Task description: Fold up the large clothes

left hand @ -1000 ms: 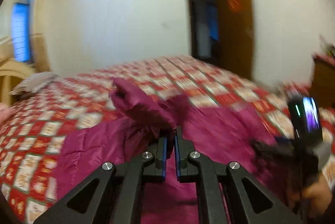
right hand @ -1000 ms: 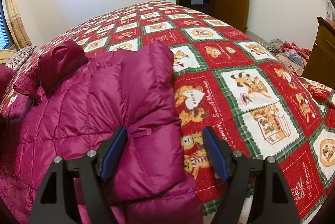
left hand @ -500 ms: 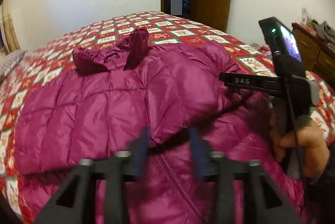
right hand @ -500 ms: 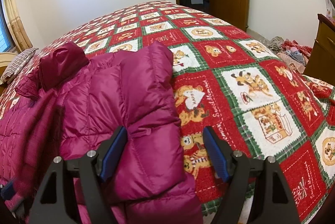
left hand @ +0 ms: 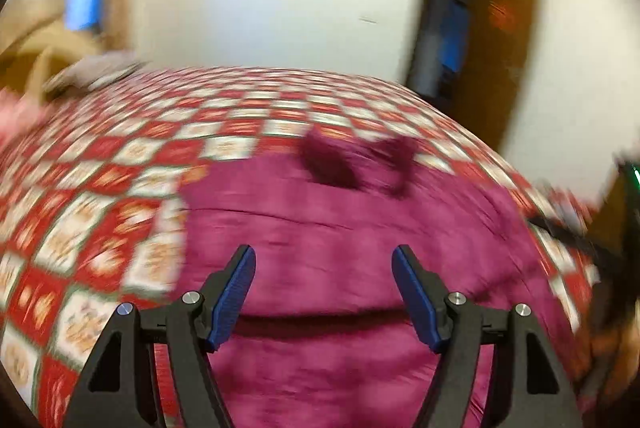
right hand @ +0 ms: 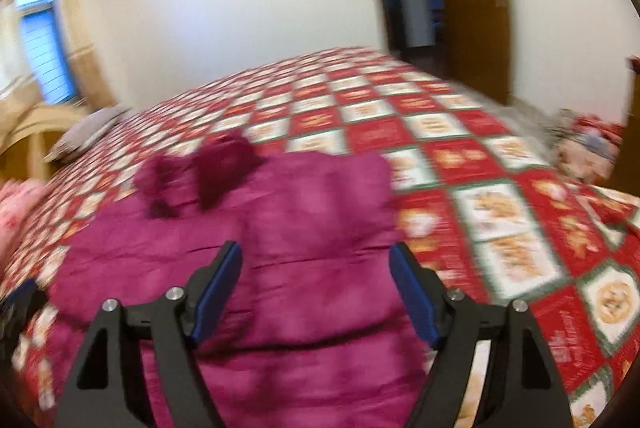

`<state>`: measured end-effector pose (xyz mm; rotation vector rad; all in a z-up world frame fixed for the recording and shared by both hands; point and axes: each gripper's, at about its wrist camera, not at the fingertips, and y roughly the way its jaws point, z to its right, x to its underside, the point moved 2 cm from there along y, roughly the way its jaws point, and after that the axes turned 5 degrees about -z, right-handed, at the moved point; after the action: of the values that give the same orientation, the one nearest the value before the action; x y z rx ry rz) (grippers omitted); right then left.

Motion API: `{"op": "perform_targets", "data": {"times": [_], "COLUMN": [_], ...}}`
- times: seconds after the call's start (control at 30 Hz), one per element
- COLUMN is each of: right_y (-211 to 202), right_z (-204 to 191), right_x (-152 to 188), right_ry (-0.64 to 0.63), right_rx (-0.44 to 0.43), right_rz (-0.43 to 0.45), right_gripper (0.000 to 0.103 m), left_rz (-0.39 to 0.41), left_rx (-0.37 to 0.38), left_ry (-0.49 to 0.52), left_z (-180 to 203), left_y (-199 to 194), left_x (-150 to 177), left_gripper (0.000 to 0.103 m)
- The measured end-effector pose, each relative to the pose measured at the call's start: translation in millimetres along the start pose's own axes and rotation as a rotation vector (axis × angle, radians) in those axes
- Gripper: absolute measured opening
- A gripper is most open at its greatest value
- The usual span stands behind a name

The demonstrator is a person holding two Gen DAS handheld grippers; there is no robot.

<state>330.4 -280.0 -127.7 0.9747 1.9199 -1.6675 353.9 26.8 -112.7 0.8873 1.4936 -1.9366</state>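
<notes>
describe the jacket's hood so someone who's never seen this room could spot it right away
Start at the bed with the red, white and green checked quilt. A magenta puffer jacket lies spread on its near side. At the jacket's far edge, towards the wall, sits the hood: a bunched, two-lobed lump, darker than the smooth quilted body and the only part that stands up.

Left gripper (left hand: 323,292): black triangular cut-out arms, silver screws, blue ribbed pads on fingers (left hand: 234,298). Right gripper (right hand: 316,292): same black frame, silver screws, blue-padded fingers (right hand: 216,292).
</notes>
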Motion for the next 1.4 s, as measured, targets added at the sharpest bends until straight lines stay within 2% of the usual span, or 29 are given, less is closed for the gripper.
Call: {"op": "perform_targets", "data": {"times": [0.1, 0.17, 0.2, 0.23, 0.27, 0.33, 0.37, 0.47, 0.6, 0.67, 0.77, 0.9, 0.97, 1.03, 1.1, 1.13, 1.17, 1.23, 1.3, 1.37, 1.4], "right_y": [24, 47, 59, 65, 65, 62, 57, 49, 48, 55, 68, 78, 81, 83, 81, 80, 77, 65, 50, 29, 23], "right_z": [-23, -35, -40, -45, -48, -53, -55, -53, -56, -53, -50, -46, -45, -43, -40, -38, -34, -20, -3, 12, 15], "right_x": [7, 15, 19, 23, 23, 19, 14, 2, 2, 4, 9, 14, 18, 19, 19, 19, 18, 16, 11, 2, -2], "right_ry": [-0.015, -0.059, -0.09, -0.113, -0.126, -0.146, -0.146, -0.152, -0.224, -0.24, -0.277, -0.29, -0.294, -0.286, -0.27, -0.265, -0.261, -0.225, -0.145, -0.037, -0.01], "right_rx": [-0.1, -0.053, -0.017, -0.016, -0.028, -0.043, -0.038, -0.029, 0.043, 0.078, 0.163, 0.173, 0.164, 0.154, 0.134, 0.13, 0.13, 0.139, 0.13, 0.155, 0.137], "right_rz": [-0.111, -0.198, -0.234, -0.245, -0.24, -0.235, -0.216, -0.178, -0.158, -0.164, -0.165, -0.181, -0.186, -0.185, -0.187, -0.189, -0.191, -0.18, -0.159, -0.1, -0.078], "right_gripper": [0.08, 0.077, 0.072, 0.057, 0.038, 0.025, 0.022, 0.022, 0.021, 0.021, 0.021, 0.022, 0.023, 0.024, 0.027, 0.034, 0.049, 0.062, 0.062, 0.05, 0.048], "left_rz": [0.029, 0.061, 0.075, 0.087, 0.094, 0.098, 0.099, 0.089, 0.045, 0.02, -0.049, -0.159, -0.22, -0.233, -0.246, -0.247, -0.247, -0.245, -0.244, -0.243, -0.242], "left_rx": [-0.11, -0.196, -0.228, -0.262, -0.293, -0.324, -0.325, -0.291, -0.297, -0.321, -0.351, -0.436, -0.407, -0.386, -0.373, -0.365, -0.363, -0.364, -0.355, -0.355, -0.361], "left_ry": [-0.105, -0.135, -0.147, -0.158, -0.171, -0.21, -0.233, -0.269, -0.154, -0.09, -0.052, -0.006, -0.038, -0.101, -0.137, -0.147, -0.152, -0.155, -0.167, -0.179, -0.178], "left_z": [-46, -71, -81, -90, -100, -115, -119, -117, -76, -54, -41, -41, -49, -61, -68, -69, -70, -71, -72, -72, -72], "left_y": [-11, -21, -25, -30, -33, -35, -35, -23, 10, 30, 63, 108, 122, 123, 125, 124, 124, 122, 121, 121, 122], "left_x": [-13, -20, -22, -25, -28, -35, -37, -45, -50, -47, -37, -10, 0, -2, 1, 2, 3, 4, 6, 6, 5], "left_gripper": [0.071, 0.071, 0.071, 0.071, 0.071, 0.071, 0.071, 0.071, 0.071, 0.071, 0.071, 0.072, 0.074, 0.085, 0.088, 0.09, 0.09, 0.092, 0.092, 0.093, 0.093]}}
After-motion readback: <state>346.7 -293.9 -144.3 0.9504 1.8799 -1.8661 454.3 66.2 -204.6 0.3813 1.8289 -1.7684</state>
